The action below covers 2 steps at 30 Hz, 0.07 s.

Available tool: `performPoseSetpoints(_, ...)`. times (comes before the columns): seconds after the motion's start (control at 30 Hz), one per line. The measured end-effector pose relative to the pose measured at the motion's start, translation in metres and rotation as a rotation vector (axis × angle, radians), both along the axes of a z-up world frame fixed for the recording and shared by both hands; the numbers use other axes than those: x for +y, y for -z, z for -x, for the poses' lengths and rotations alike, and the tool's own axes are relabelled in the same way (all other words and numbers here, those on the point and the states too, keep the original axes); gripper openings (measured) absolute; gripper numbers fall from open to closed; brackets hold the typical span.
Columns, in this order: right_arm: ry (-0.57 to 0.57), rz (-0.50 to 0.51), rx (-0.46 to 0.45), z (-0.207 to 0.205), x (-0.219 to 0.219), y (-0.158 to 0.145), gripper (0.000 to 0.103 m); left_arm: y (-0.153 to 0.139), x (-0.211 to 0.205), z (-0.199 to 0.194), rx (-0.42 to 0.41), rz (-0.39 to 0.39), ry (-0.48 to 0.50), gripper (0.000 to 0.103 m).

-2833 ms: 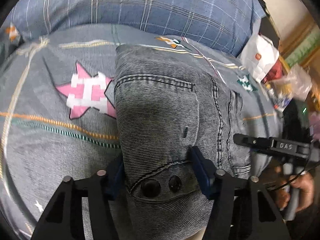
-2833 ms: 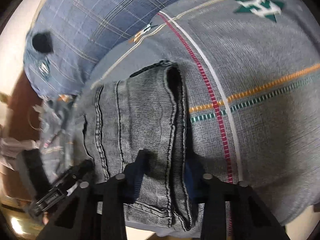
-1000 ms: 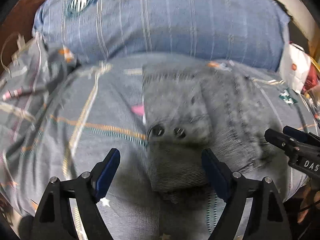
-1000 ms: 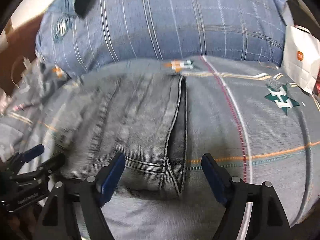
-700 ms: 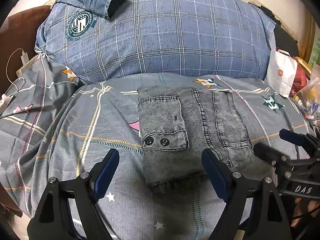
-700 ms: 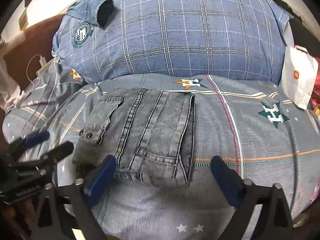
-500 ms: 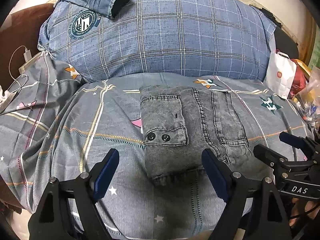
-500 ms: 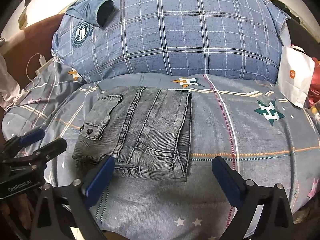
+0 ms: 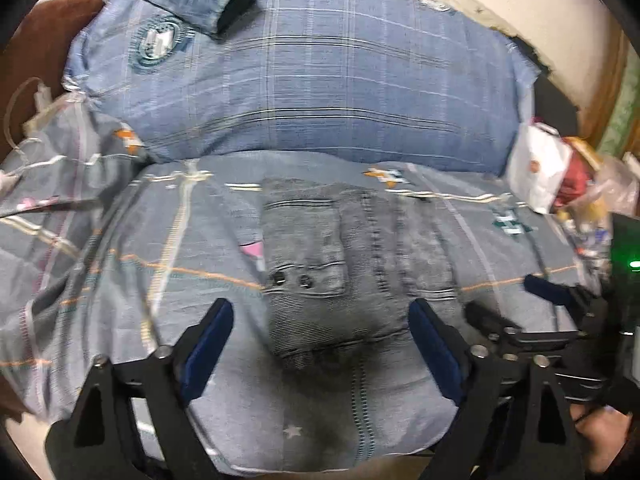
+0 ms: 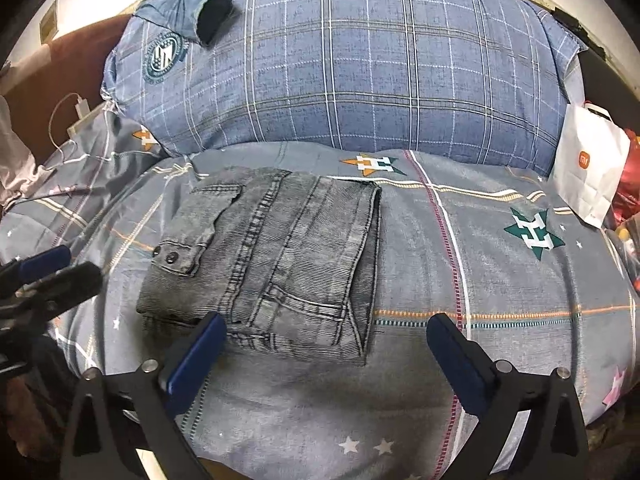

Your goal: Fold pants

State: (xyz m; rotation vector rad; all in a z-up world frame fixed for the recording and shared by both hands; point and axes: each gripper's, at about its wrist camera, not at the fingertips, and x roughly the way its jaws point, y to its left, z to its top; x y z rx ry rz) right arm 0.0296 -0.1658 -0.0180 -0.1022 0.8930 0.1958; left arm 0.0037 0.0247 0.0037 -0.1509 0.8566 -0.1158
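Note:
The grey denim pants (image 9: 340,268) lie folded in a compact rectangle on the grey patterned bedsheet (image 9: 160,264), flap pocket with two snaps up. They also show in the right wrist view (image 10: 276,264). My left gripper (image 9: 320,344) is open and empty, held back just short of the pants' near edge. My right gripper (image 10: 320,356) is open and empty, also short of the near edge. Each gripper shows at the side of the other's view.
A large blue plaid pillow (image 10: 340,60) fills the back of the bed, with a blue shirt sleeve (image 10: 200,4) on it. A white paper bag (image 10: 592,168) and clutter stand at the right. A charger cable (image 10: 68,120) lies at the left.
Both grippers have let go of the pants, opened wide and pulled back toward the bed's near edge. The folded pants stay in place.

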Motion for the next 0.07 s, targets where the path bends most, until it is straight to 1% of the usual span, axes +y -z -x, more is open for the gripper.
performPoseSetpoints(0.07, 0.005, 0.005, 0.011, -0.0031, -0.0022, 0.0037, 0.102, -0.0005, -0.001, -0.0012, -0.012, -0.014, 0.004, 0.092)
